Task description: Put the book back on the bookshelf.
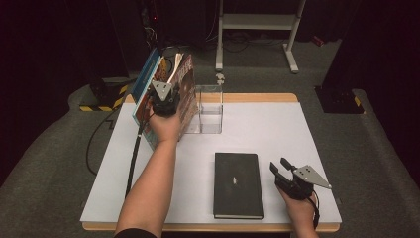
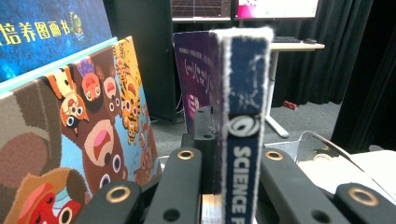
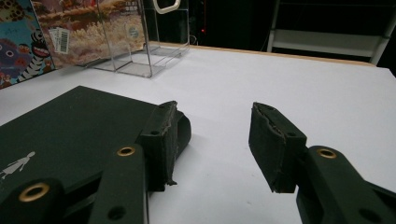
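Several picture books (image 1: 148, 84) stand leaning at the table's back left. My left gripper (image 1: 163, 99) reaches into that row and is shut on the spine of a blue book (image 2: 245, 84) lettered "SCIENCE"; the jaws (image 2: 238, 149) press it from both sides. A cartoon bear cover (image 2: 84, 140) leans to its left and a purple cover (image 2: 196, 79) stands behind. A black book (image 1: 237, 184) lies flat near the front edge. My right gripper (image 1: 281, 166) rests open just right of the black book (image 3: 60, 135), jaws (image 3: 215, 140) apart over bare table, with nothing between them.
A clear acrylic holder (image 1: 210, 109) stands right of the books, also seen far off (image 3: 130, 42). The white table top (image 1: 267, 129) has a wooden rim. A cable (image 1: 134, 153) trails off the left side. A white desk frame (image 1: 257, 22) stands beyond the table.
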{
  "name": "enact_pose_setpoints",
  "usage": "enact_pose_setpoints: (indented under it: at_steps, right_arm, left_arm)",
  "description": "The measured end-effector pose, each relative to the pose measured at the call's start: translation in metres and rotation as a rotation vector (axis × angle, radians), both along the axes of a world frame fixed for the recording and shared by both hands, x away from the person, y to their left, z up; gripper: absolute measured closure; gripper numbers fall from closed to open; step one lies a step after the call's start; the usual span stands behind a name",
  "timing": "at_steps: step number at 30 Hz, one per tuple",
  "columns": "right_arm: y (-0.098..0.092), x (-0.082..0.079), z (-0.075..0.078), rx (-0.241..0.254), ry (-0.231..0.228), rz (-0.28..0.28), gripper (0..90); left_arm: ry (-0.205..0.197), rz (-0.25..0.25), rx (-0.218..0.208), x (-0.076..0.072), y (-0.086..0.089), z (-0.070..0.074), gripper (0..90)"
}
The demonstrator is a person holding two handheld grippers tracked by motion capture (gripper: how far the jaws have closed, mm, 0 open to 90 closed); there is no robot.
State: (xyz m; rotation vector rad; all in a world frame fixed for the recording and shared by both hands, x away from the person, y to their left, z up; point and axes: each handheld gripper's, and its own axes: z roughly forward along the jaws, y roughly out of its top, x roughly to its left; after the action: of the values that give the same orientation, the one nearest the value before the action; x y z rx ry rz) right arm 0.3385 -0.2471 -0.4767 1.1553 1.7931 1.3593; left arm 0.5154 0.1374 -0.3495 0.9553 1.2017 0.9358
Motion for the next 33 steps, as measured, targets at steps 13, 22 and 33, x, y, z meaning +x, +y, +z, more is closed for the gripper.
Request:
enact_pose_setpoints:
  at_steps: [13,22,33]
  right_arm:
    - [0.000,0.000,-0.001,0.010,0.009,0.003,51.9]
    - [0.001,0.000,-0.001,0.012,0.011,0.006,51.9]
    - [0.002,0.001,-0.001,0.006,0.011,0.010,51.9]
  left_arm:
    - [-0.018,-0.010,0.026,-0.010,-0.002,-0.011,83.4]
    - [-0.015,0.001,0.035,-0.011,0.002,-0.012,81.2]
    - [0.004,0.000,0.027,-0.011,0.006,-0.011,77.2]
